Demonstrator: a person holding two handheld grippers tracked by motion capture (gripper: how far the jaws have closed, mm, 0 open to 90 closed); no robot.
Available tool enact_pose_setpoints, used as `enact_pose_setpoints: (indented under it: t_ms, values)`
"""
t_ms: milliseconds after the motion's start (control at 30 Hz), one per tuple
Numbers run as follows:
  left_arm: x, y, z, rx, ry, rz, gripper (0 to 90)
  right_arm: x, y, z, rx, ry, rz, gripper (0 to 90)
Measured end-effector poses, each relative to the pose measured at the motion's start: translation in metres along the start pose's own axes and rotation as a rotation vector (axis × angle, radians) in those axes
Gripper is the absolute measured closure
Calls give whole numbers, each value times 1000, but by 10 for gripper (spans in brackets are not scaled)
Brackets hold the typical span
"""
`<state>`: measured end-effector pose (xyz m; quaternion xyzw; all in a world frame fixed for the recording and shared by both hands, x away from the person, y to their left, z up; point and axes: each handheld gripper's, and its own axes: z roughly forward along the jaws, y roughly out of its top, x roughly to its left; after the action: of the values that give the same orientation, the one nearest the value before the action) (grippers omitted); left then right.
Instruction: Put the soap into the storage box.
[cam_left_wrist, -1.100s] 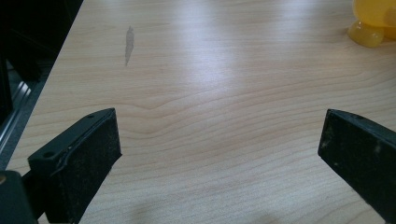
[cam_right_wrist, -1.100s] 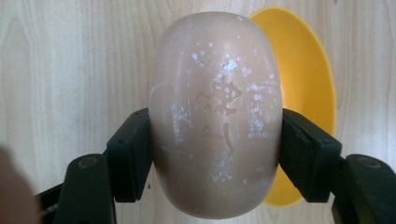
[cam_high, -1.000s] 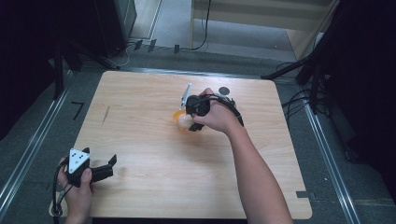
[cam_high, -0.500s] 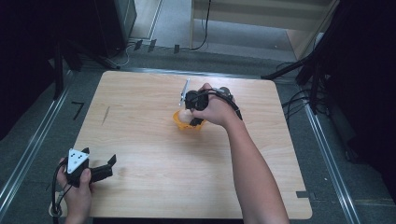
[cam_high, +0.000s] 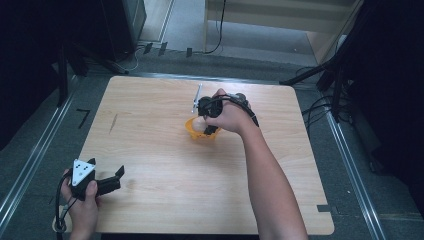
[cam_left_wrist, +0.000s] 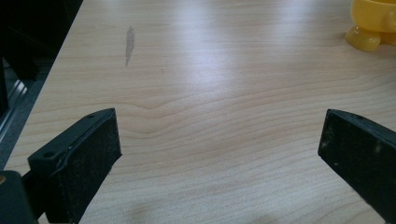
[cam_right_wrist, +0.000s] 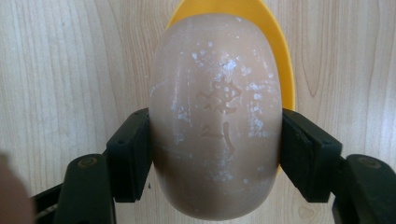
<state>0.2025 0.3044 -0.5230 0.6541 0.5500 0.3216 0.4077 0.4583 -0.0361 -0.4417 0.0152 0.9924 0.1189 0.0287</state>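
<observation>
Right gripper (cam_right_wrist: 215, 154) clamped the soap (cam_right_wrist: 215, 121) at its flanks, directly over the yellow dish (cam_high: 200, 131) at table (cam_high: 150, 125) centre. Left gripper (cam_left_wrist: 219, 154) gaped wide, idle near the front-left corner. Judgement: lower until seated, then release slowly; the soap looked slick.

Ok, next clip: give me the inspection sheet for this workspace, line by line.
Surface: wooden table, one dark streak near its left side.
Job's things: tan oval soap held over a yellow dish.
Clutter: thin white stick behind the dish.
Grippers: right claw shut on the soap; left claw open, low over bare wood.
Cables: one trails from the left claw; more on the floor.
Surroundings: grey floor, metal rails, dark stands.
</observation>
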Motion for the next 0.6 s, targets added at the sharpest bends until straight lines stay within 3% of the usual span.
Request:
enact_pose_setpoints:
  t_ms: [600]
  values:
    - [0,0,0,-1,-2,-1,0,-4,2,6,13,9,15,326]
